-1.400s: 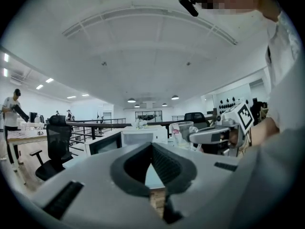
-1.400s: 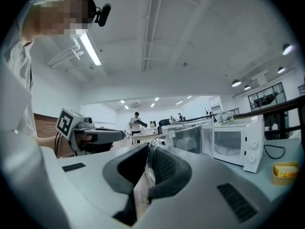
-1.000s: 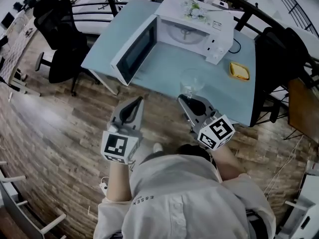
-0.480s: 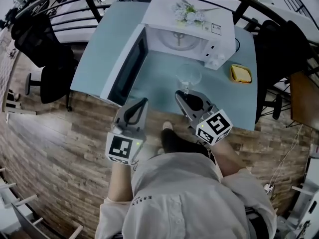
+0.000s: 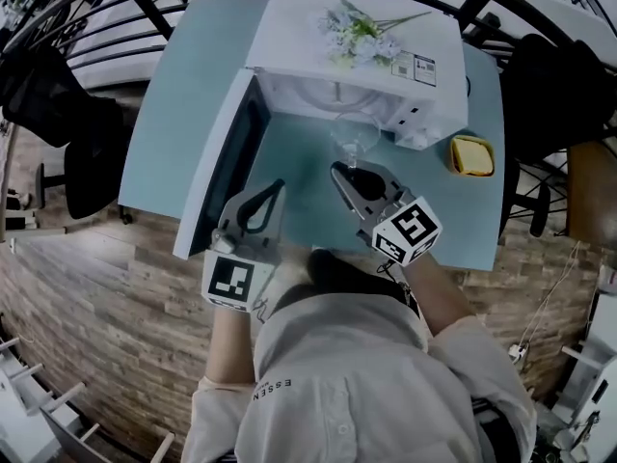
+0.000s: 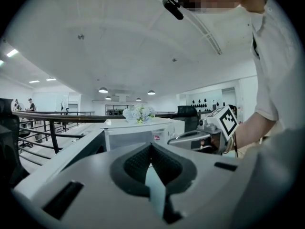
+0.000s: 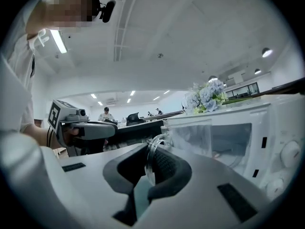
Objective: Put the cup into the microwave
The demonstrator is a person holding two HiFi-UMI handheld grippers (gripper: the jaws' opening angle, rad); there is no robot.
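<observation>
right gripper (image 5: 345, 174): jaws clamped on handle of clear cup (image 5: 353, 139). cup just outside open microwave (image 5: 294, 37) cavity, over counter (image 5: 174, 114). left gripper (image 5: 276, 193): jaws together, nothing between, beside open door (image 5: 224, 177). flowers (image 5: 359, 35) atop microwave.

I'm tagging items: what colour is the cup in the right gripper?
Clear, colourless glass cup; shows best in the head view.

The person wears a pale shirt (image 5: 337, 384) with small dark lettering on its back; the left tool (image 5: 276, 191) and right tool (image 5: 338, 172) are grey, dark-padded, each carrying a white cube with black square markers.
</observation>
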